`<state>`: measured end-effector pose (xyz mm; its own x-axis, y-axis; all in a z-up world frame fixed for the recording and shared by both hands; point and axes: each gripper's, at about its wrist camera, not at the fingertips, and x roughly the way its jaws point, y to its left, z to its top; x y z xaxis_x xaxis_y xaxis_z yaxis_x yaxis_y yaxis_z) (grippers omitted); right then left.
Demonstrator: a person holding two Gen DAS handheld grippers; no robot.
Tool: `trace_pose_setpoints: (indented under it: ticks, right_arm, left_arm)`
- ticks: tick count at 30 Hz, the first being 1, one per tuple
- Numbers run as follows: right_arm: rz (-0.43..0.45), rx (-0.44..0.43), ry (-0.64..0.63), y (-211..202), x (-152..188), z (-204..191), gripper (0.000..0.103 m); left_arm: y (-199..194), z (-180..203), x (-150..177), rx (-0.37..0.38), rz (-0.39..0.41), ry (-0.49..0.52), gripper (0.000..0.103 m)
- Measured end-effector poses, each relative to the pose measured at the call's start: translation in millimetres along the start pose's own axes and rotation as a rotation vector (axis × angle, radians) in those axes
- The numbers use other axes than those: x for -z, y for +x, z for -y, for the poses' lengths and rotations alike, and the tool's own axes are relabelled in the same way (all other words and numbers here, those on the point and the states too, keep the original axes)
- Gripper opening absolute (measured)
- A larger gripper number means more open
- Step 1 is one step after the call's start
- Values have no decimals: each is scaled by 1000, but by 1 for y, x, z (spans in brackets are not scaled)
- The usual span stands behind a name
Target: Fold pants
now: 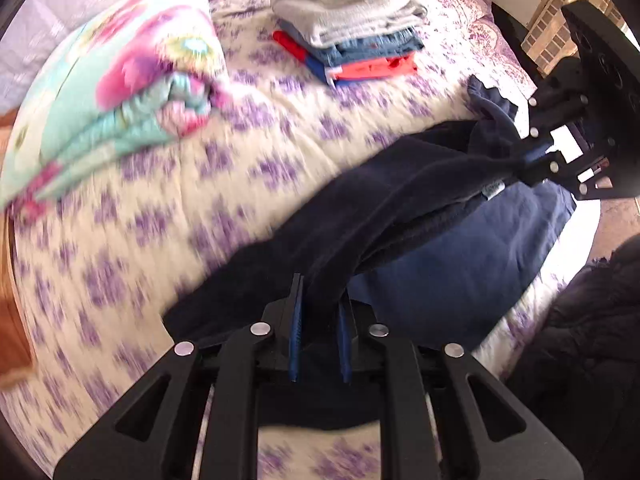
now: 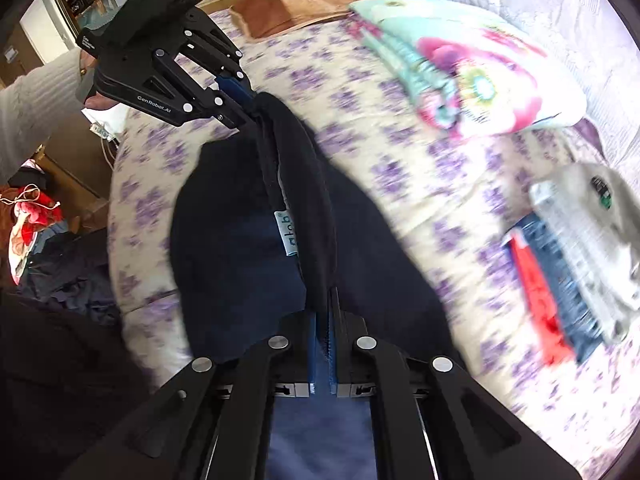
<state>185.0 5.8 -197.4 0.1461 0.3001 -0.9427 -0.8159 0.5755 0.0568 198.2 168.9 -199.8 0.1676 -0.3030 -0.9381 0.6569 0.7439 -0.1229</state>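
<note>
Dark navy pants point(image 1: 384, 204) hang stretched between my two grippers above a bed with a purple-flowered quilt point(image 1: 168, 208). My left gripper point(image 1: 320, 300) is shut on one end of the pants; it also shows in the right wrist view point(image 2: 250, 110). My right gripper point(image 2: 325, 308) is shut on the other end; it shows in the left wrist view point(image 1: 524, 160). A white label point(image 2: 285, 236) shows on the pants point(image 2: 248, 240). Part of the fabric sags onto the quilt point(image 2: 400, 152).
A stack of folded clothes point(image 1: 352, 24) lies on the far side of the bed. A folded flowered blanket point(image 1: 120, 92) lies near the pillows. Dark clothing point(image 2: 60, 272) is piled off the bed's edge. A wooden frame point(image 1: 12, 320) borders the bed.
</note>
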Motion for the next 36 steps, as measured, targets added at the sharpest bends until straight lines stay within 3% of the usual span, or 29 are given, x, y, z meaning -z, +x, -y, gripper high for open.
trace_pose_setpoints:
  ticks: [5,9,12,16,19,22,23,25,26,27,29,30,32,33,34,36]
  right_arm:
    - [-94,-26,-8,42,30,-67,5]
    - [-131,78,-23,80,46,-114,5]
    - [-158,140,3,113,56,-124,5]
    - [-134,132,60,115,57,-119,5]
    - [-111,117,88,111,60,-116,5]
    - [-99,135,93,111,63,-117,6]
    - [-98,142,97,111,62,-119,6]
    - [-97,150,103,112,61,-120,9]
    - [-97,155,101,111,61,-121,8]
    - [-96,159,95,110,60,-123,10]
    - [-111,145,93,104,58,-129,26]
    - [-119,132,112,94,60,-127,39]
    - [-91,52,187,59,64,-110,49]
    - [-77,18,228,38,68,-98,58]
    - [-71,14,269,19,74,-80,64]
    - [-83,84,359,-13,87,-32,65]
  left_arm:
    - [24,22,64,26,-109,-52,14]
    - [57,19,95,29,-164,-90,14]
    - [56,7,104,105,-131,-172,18]
    - [28,19,118,94,-104,-177,22]
    - [0,25,126,109,-49,-222,40]
    - [-30,27,119,151,106,-275,45]
    - [-34,24,112,145,152,-305,58]
    - [-22,19,99,134,188,-406,65]
    - [-4,15,94,134,163,-469,65]
    - [17,14,92,121,116,-518,64]
    - [64,13,92,70,-13,-592,46]
    - [79,13,92,28,-37,-610,45]
    - [74,16,94,-3,43,-639,52]
    - [76,14,93,-5,45,-665,52]
    - [75,11,94,-3,61,-689,52]
    - [75,13,97,0,85,-723,52]
